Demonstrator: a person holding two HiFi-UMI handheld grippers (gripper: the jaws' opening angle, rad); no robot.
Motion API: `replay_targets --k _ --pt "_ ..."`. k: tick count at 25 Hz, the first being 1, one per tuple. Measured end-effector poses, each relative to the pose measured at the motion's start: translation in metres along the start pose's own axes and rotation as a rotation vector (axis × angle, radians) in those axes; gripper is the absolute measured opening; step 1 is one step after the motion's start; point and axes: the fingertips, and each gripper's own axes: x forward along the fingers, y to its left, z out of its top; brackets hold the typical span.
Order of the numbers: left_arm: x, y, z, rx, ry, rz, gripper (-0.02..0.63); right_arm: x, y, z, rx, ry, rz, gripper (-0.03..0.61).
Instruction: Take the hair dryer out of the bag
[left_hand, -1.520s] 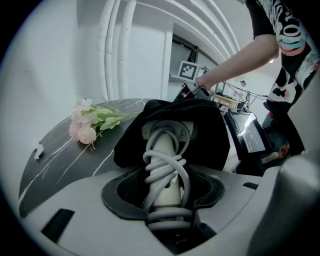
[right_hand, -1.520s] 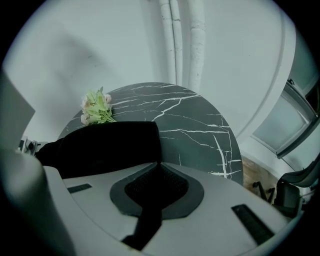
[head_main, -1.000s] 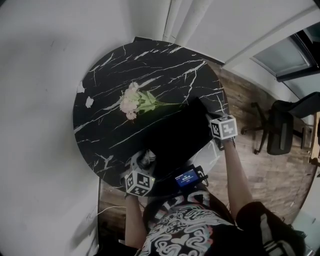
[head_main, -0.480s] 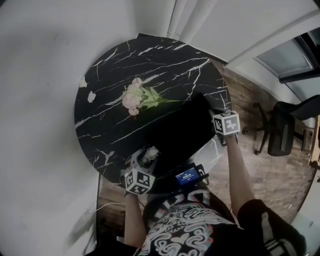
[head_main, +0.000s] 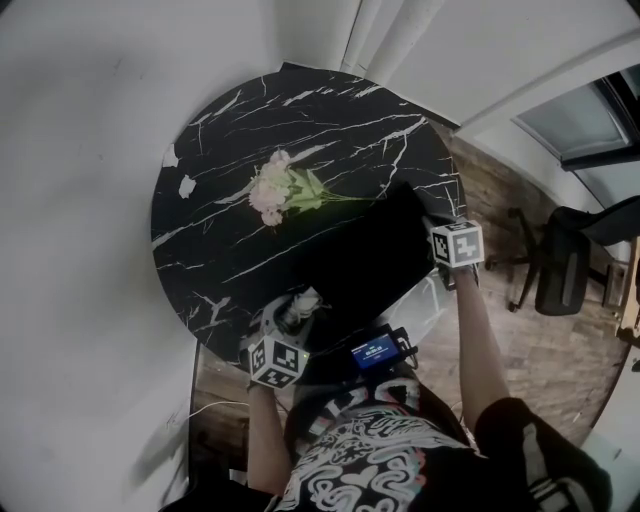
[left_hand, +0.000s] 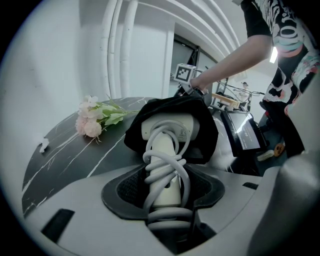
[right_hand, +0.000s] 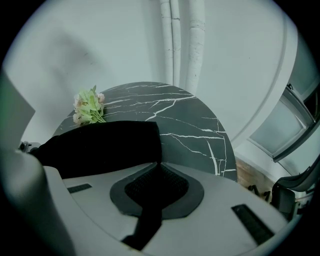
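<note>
Nothing much has moved in the past second: both tongs sit where they were, and the whole scene has only drifted slightly up and right in the head view.

The white hair dryer (left_hand: 167, 150) has its cord wound round the handle and lies at the lower centre of the head view, on the near edge of the tabletop (head_main: 230, 130). Its head is inside the mouth of the black bag (left_hand: 205, 125) and its handle sticks out toward me. My left tongs (left_hand: 167, 185) are clamped on that cord-wrapped handle. The bag stretches from there up and to the right across the round, white-veined black tabletop. At the bag's far end, on the right of the head view, my right tongs (right_hand: 156, 180) are clenched on a fold of its fabric.

Beyond the bag, toward the upper left, a bunch of pink flowers (head_main: 280, 190) lies on the marble, apart from the bag. A small device with a lit blue screen (head_main: 375, 352) sits at the bottom centre, and a dark office chair (head_main: 560, 270) stands on the wooden floor at far right.
</note>
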Motion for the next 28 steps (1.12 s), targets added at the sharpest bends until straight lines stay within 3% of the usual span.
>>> replay_targets --k 28 --pt "-0.010 -0.006 -0.013 -0.022 0.000 0.007 0.225 0.010 -0.017 0.009 -0.090 0.000 -0.039 0.028"
